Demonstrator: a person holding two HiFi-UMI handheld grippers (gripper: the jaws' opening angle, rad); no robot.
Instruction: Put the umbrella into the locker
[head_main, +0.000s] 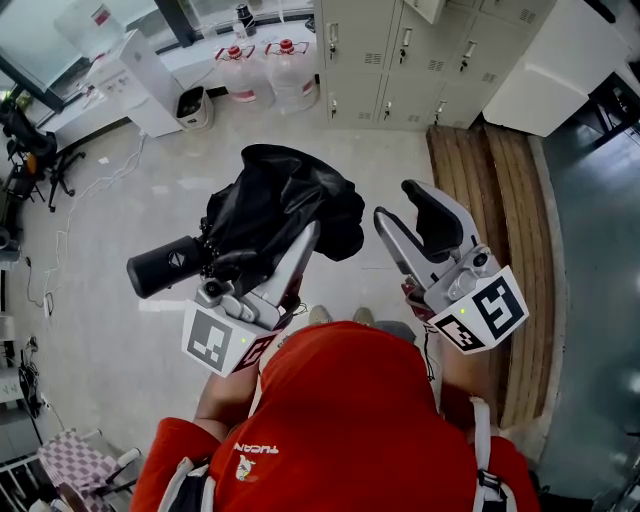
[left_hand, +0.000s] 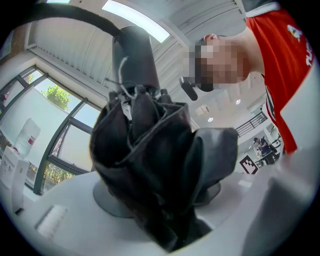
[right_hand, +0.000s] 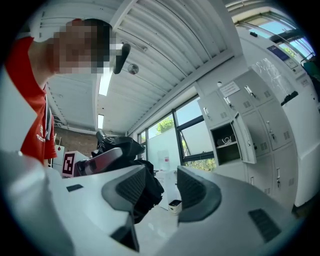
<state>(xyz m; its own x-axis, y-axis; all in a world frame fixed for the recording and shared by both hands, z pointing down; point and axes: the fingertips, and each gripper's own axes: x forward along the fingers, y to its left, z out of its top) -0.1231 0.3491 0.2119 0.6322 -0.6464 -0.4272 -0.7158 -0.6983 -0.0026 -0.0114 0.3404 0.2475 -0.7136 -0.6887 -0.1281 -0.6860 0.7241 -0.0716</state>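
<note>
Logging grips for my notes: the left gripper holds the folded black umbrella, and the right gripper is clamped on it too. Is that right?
Not quite. The left gripper does hold the folded black umbrella, but the right gripper is not clamped on it: the right gripper view shows its jaws apart with nothing between them, the umbrella off to one side.

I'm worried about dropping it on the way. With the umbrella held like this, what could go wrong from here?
1. Only the left gripper holds the umbrella, its jaws on loose, bunched fabric, so it could slip out. The right gripper stands open and empty, giving no support.
2. The fabric bulges loosely, so it may snag on the frame or door of the open locker.
</note>
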